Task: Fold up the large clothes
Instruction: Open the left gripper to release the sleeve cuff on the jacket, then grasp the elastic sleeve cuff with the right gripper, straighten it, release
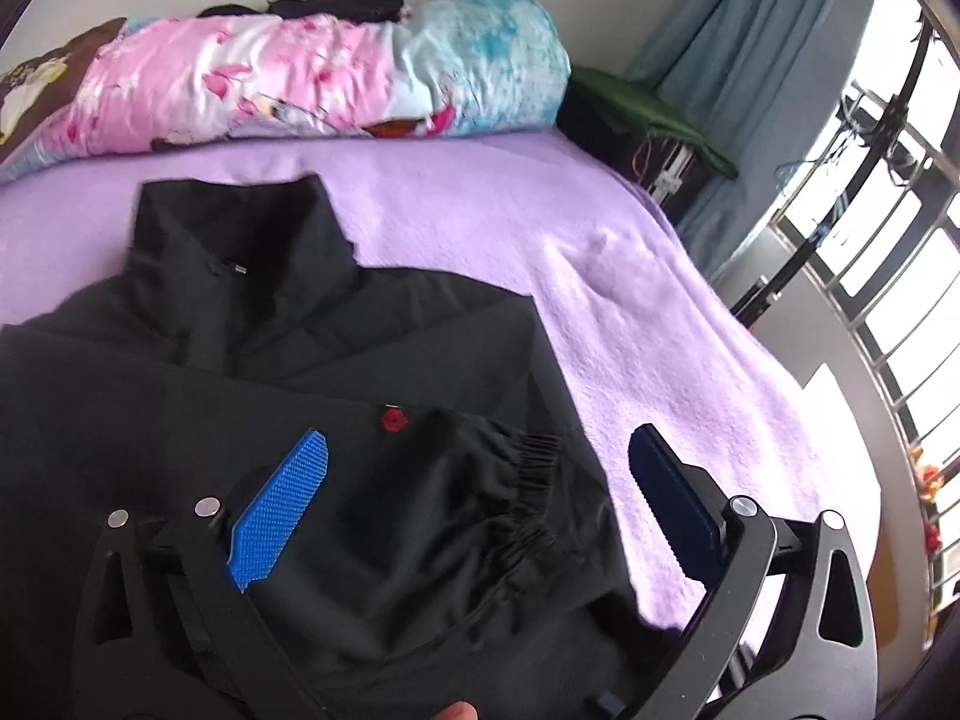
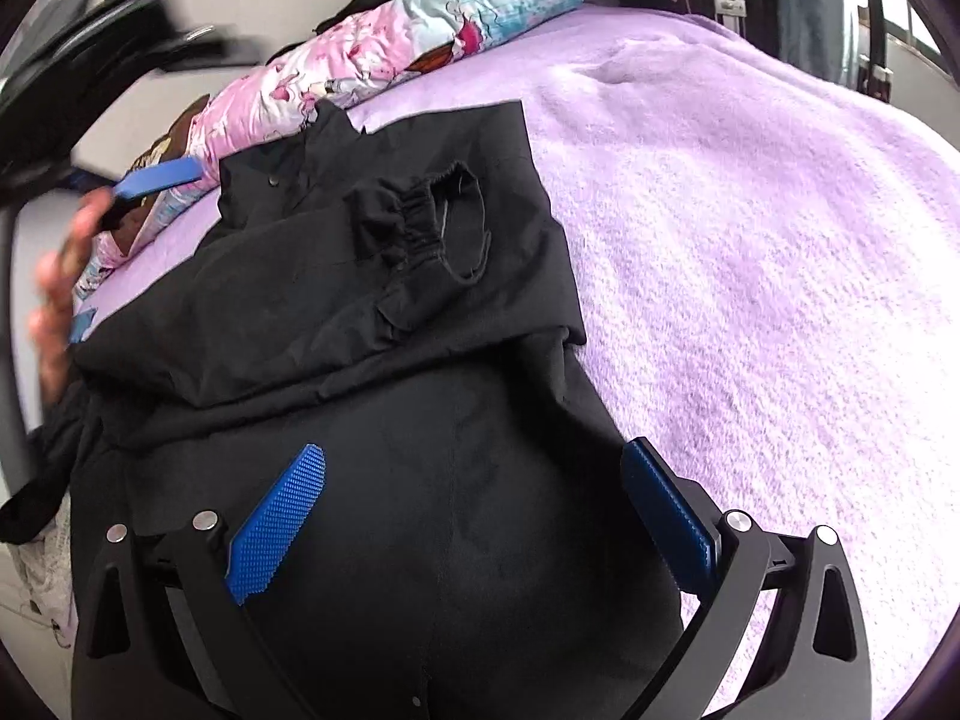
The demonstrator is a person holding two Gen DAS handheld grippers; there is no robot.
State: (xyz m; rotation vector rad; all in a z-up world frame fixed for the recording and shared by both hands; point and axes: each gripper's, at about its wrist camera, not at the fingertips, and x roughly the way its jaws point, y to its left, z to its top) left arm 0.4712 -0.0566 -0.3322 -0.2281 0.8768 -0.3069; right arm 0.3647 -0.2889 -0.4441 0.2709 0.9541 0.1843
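Observation:
A black jacket [image 1: 252, 336] lies on the purple blanket [image 1: 630, 312], collar toward the far side. One sleeve is folded across the body, its elastic cuff [image 1: 528, 480] lying between my left gripper's fingers. My left gripper [image 1: 480, 480] is open and empty above that sleeve. In the right wrist view the jacket [image 2: 372, 372] fills the middle, with the cuff [image 2: 438, 222] on top. My right gripper [image 2: 474, 498] is open and empty over the jacket's lower part. The left gripper [image 2: 138, 192] shows blurred at the far left, held by a hand.
A rolled pink and blue floral quilt [image 1: 324, 66] lies along the far edge of the bed. A dark stand under a green cloth [image 1: 648, 114], a blue curtain [image 1: 750, 60] and a barred window [image 1: 888, 276] are to the right.

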